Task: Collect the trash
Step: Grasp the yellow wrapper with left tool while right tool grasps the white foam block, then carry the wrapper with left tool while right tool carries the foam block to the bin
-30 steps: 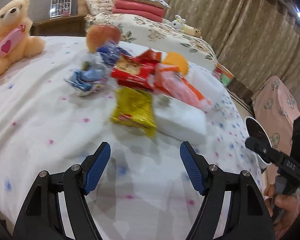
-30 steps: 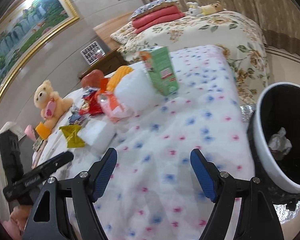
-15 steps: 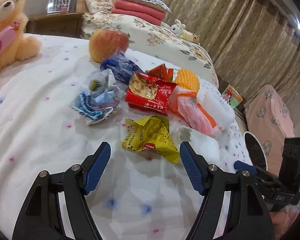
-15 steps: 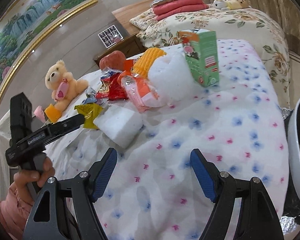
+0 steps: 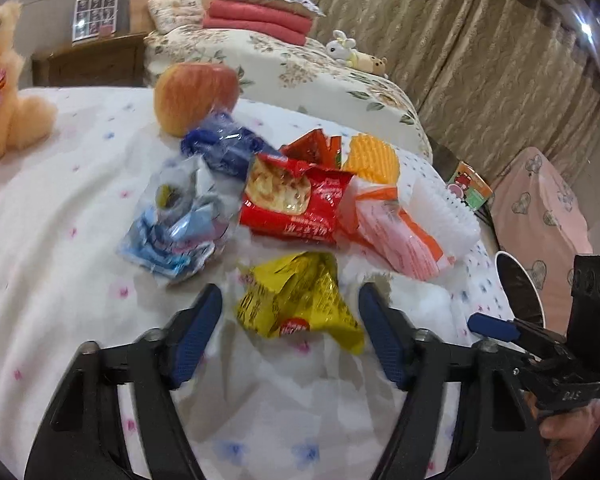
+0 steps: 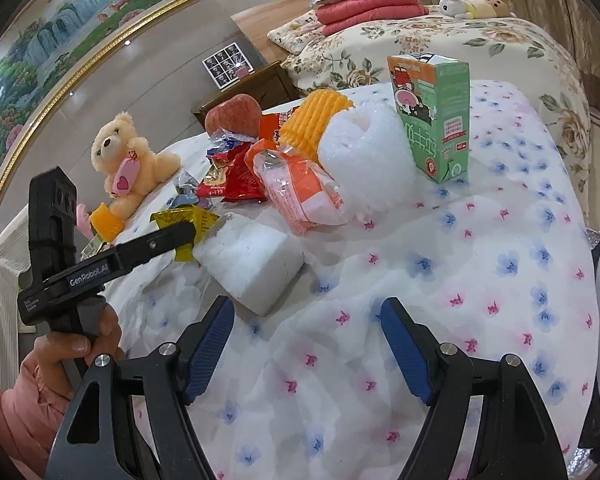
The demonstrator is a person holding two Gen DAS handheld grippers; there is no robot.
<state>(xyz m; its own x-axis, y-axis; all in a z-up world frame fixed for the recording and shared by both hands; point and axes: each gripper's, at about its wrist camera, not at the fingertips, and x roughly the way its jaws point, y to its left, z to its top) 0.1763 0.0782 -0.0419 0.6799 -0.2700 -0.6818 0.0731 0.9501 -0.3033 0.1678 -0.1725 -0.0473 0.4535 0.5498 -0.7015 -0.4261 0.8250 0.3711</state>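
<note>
A crumpled yellow wrapper (image 5: pixel 292 280) lies on the flowered bedsheet (image 5: pixel 60 240), in front of a heap of litter. My left gripper (image 5: pixel 290 300) straddles it; its jaws are closing, and both blue pads still stand clear of the wrapper's sides. The heap holds a red snack bag (image 5: pixel 296 200), a clear blue wrapper (image 5: pixel 176 220), a dark blue wrapper (image 5: pixel 224 148) and a pink-orange packet (image 5: pixel 396 228). My right gripper (image 6: pixel 306 306) hovers open above bare sheet, just short of a white foam block (image 6: pixel 252 264). A black bin with a white rim (image 5: pixel 516 280) stands at the bed's right.
An apple (image 5: pixel 192 96), a yellow foam net (image 5: pixel 374 158), a white foam net (image 6: pixel 364 160) and an upright green carton (image 6: pixel 436 116) sit behind the litter. A teddy bear (image 6: pixel 124 160) is at the far left. A second bed with pillows lies beyond.
My left gripper moved forward until the yellow wrapper came between its jaws, which have narrowed. The right gripper swung left towards the foam block; the bin slid to the frame's edge.
</note>
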